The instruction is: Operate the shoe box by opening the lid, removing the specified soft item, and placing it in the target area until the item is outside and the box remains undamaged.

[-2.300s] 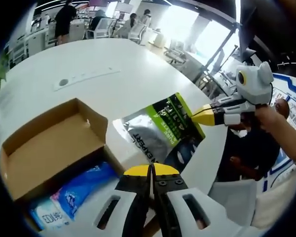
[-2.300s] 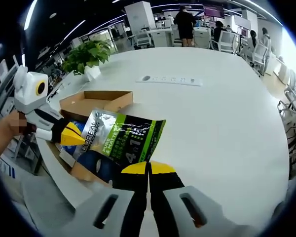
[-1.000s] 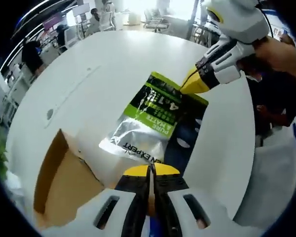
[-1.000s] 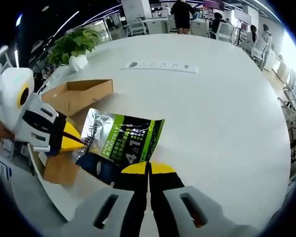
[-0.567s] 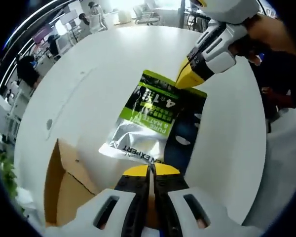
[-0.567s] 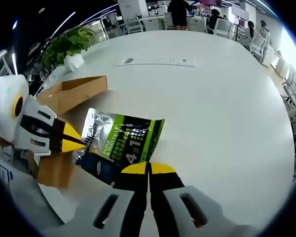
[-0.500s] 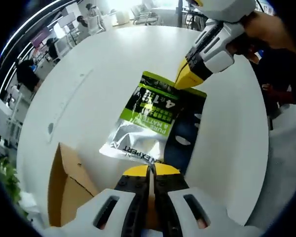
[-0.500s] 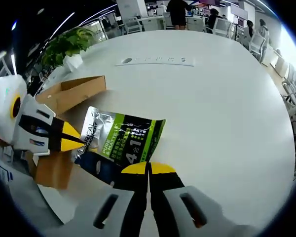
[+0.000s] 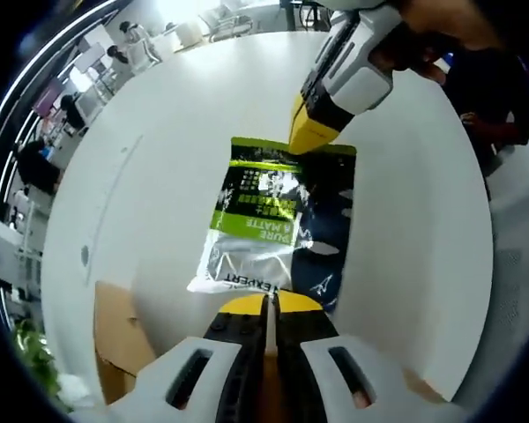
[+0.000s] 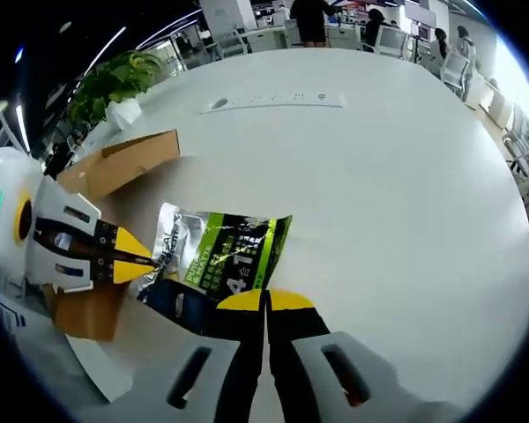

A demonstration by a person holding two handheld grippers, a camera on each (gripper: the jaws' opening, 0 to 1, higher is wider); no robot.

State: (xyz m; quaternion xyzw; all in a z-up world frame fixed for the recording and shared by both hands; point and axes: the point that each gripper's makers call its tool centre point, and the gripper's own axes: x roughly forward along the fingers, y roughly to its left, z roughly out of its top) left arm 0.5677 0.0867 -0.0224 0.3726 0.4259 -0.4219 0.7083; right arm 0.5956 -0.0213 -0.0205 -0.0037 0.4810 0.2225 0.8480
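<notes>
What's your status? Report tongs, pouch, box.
Left tongs and right tongs both shut on pouch, one at each end. Pouch out of shoe box, over white table. Box open beside it. Nothing in the way.

Left gripper view and right gripper view face each other, close, sharing pouch (image 9: 273, 220) (on table (image 10: 406, 176))

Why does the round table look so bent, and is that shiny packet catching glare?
Fisheye bending in both views curves the white table. In the left gripper view, the pouch has a silvery sheen low down; in the right gripper view, bright windows wash out the upper right.
</notes>
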